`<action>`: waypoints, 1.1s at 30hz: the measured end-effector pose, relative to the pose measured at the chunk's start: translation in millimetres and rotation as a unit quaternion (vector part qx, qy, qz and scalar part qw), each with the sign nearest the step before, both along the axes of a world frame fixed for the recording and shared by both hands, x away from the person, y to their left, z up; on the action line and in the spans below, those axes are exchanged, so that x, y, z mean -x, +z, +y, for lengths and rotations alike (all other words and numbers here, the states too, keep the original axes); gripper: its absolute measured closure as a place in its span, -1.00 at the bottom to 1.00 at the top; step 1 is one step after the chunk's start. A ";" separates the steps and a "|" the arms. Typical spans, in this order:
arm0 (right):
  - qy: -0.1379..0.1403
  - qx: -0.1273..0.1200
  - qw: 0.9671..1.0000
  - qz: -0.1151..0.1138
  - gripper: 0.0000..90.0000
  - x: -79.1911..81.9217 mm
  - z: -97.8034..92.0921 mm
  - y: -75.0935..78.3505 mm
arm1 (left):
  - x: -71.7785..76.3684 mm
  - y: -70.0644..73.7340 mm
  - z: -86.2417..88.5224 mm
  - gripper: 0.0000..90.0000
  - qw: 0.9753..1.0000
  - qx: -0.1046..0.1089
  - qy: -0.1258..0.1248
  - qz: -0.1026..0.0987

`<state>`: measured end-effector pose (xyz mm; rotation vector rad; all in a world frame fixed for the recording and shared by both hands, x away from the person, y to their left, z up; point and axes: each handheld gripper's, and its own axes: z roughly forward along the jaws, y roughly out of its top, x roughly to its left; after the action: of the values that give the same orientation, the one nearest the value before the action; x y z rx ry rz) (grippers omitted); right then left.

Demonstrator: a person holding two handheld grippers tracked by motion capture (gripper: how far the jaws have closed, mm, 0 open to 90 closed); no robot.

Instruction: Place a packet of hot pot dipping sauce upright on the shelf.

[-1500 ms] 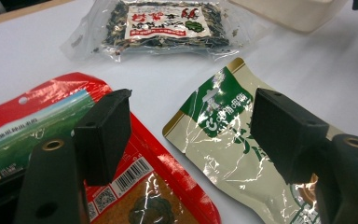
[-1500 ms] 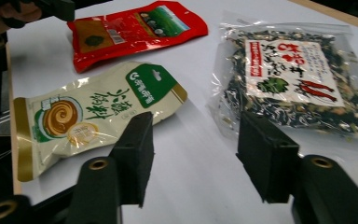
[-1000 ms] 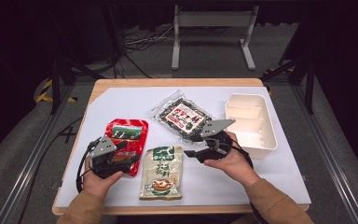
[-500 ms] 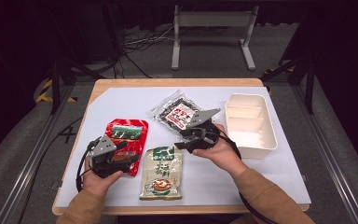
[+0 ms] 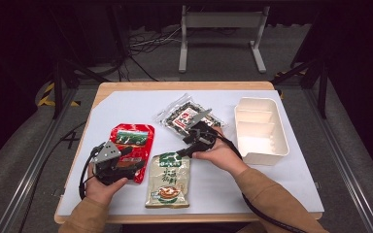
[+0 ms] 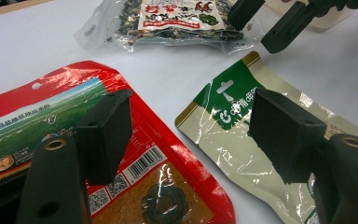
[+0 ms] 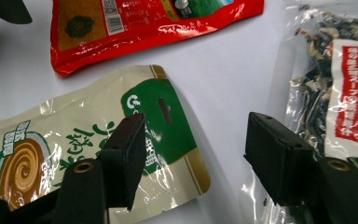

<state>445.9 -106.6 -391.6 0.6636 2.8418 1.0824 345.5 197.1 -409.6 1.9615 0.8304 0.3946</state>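
Green-and-cream pouch (image 5: 168, 179) lies flat near the front edge of the counter (image 5: 126, 104), about mid-width. Right gripper (image 5: 187, 145) hovers just above the pouch's top corner, jaws spread wide, holding nothing; one jaw over the green header, the other toward the clear seaweed bag (image 5: 187, 118). Left gripper (image 5: 126, 165) rests over the lower end of the red pouch (image 5: 130, 141), jaws wide, empty. Red pouch sits just beside the green one. White divided tray (image 5: 261, 130) stands toward the right edge of the counter.
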 end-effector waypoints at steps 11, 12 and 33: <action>0.013 0.035 0.999 0.029 -0.14 -4.1 8.1 -12.4 | -0.8 -0.5 0.2 -0.32 1.000 -0.004 0.000 0.001; 0.013 0.037 0.999 0.030 -0.14 -4.3 8.4 -13.3 | -0.8 -0.7 0.0 -0.32 1.000 -0.003 0.001 0.001; 0.041 0.062 0.994 0.077 -0.03 -9.9 16.2 -26.5 | -1.5 -1.4 0.0 -0.33 1.000 -0.007 0.002 0.004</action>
<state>455.8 -90.3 -418.1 0.6516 3.0621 0.8914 347.0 197.1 -411.0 1.9763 0.8393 0.3969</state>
